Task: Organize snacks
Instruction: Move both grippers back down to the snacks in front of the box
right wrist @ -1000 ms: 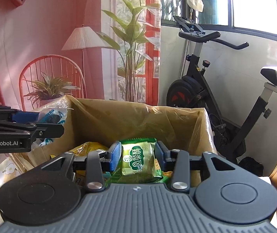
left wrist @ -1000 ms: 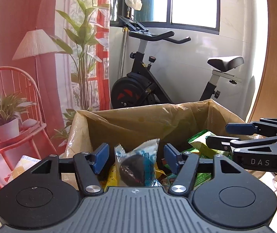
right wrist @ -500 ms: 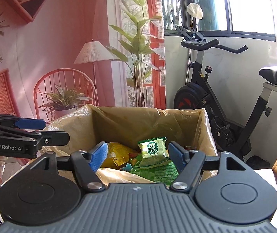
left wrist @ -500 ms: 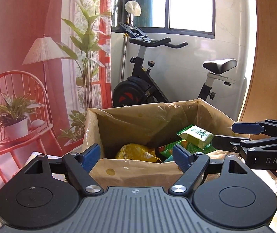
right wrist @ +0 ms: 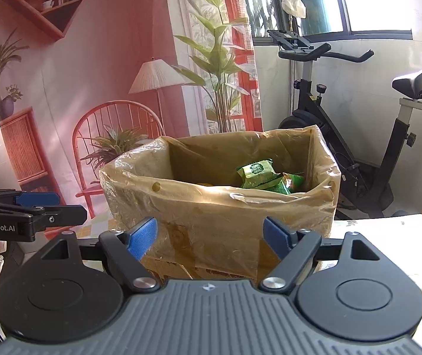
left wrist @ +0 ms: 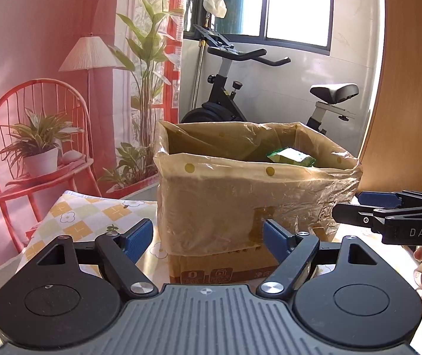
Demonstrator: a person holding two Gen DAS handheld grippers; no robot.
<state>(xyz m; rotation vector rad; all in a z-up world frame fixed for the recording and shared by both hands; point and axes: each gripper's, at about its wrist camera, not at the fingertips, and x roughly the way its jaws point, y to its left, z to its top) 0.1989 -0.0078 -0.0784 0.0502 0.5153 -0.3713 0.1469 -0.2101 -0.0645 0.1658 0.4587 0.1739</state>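
A cardboard box lined with a tan plastic bag (left wrist: 225, 204) stands on the table, also in the right wrist view (right wrist: 211, 207). Green snack packets (right wrist: 258, 174) lie inside it; one shows over the rim in the left wrist view (left wrist: 292, 156). My left gripper (left wrist: 208, 238) is open and empty, in front of the box's near wall. My right gripper (right wrist: 211, 236) is open and empty, also in front of the box. Each gripper shows from the side in the other's view, the right one (left wrist: 388, 216) and the left one (right wrist: 30, 210).
A checked tablecloth (left wrist: 92, 213) covers the table left of the box. An exercise bike (right wrist: 344, 118) stands behind the box. A red chair with a potted plant (left wrist: 39, 148) and a floor lamp (left wrist: 88, 53) are at the back left. A wooden panel (left wrist: 412, 88) rises at the right.
Both grippers let go of their snack packets into the box, opened wide and drew back and down; the box is now seen from its front side.
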